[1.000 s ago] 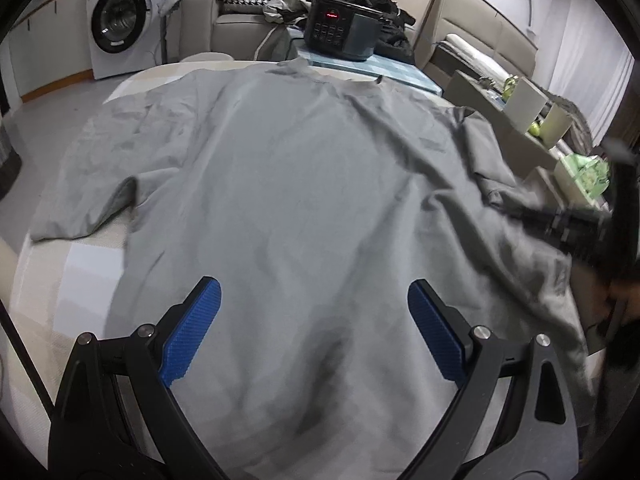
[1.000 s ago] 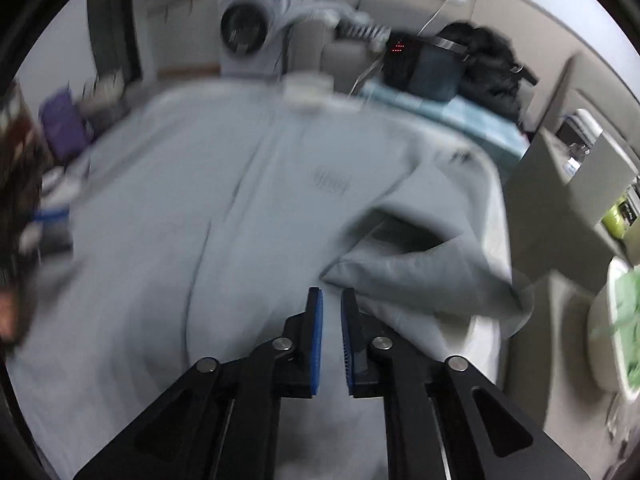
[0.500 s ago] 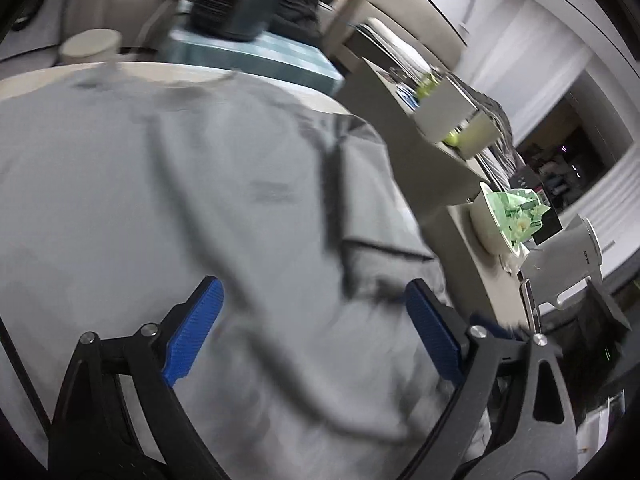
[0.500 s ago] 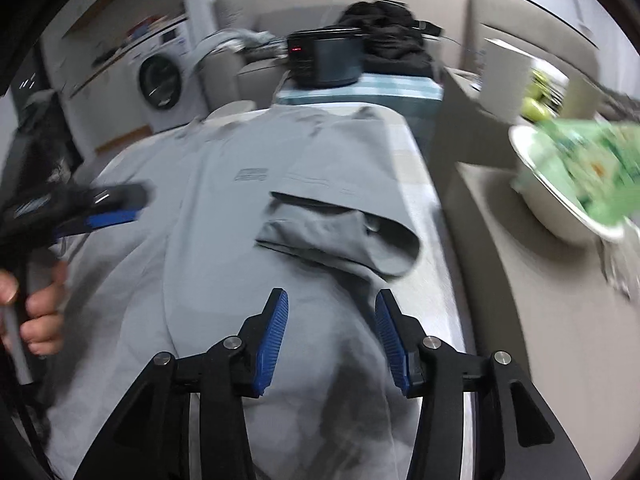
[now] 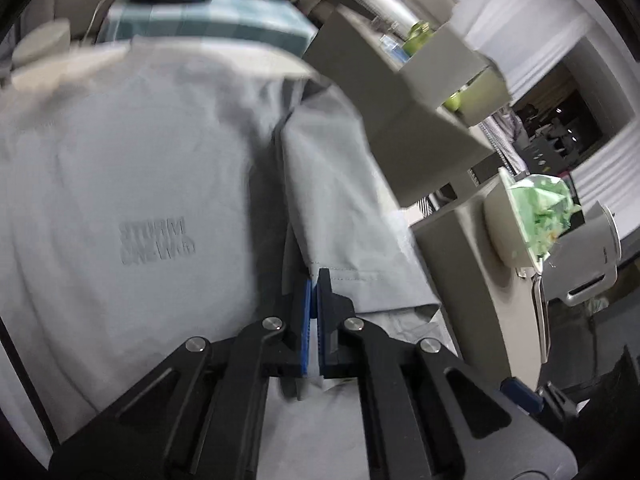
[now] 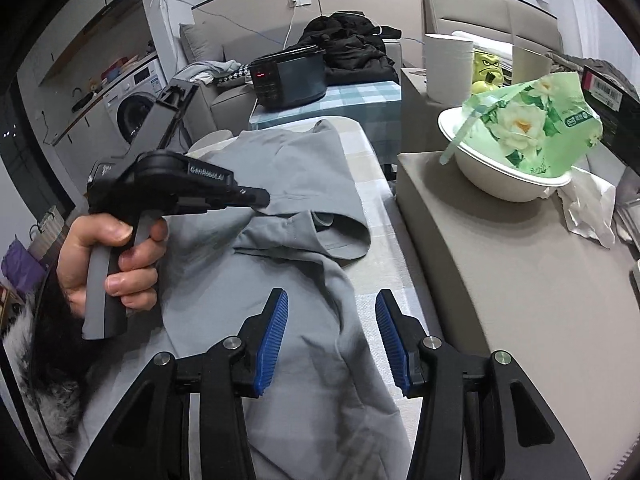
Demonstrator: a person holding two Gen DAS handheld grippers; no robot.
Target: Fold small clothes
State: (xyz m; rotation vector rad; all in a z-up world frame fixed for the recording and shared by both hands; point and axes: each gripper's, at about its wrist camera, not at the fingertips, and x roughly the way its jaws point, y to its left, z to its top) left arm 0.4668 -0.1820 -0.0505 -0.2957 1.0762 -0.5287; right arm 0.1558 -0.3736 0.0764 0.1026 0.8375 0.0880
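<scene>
two grippers over grey t-shirt [image 6: 280, 184]. left gripper [image 5: 314, 280] pressed together at folded sleeve [image 5: 340, 216] hem; whether cloth is pinched, unclear. right gripper [image 6: 332, 332] spread, holding nothing.

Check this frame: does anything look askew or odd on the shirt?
The grey shirt's sleeve lies crumpled back over its body, cuff gaping. The left gripper is shut at that hem. Otherwise nothing stands out.

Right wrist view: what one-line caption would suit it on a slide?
Open right tool over a grey T-shirt while the hand-held left tool pinches its folded sleeve.
</scene>
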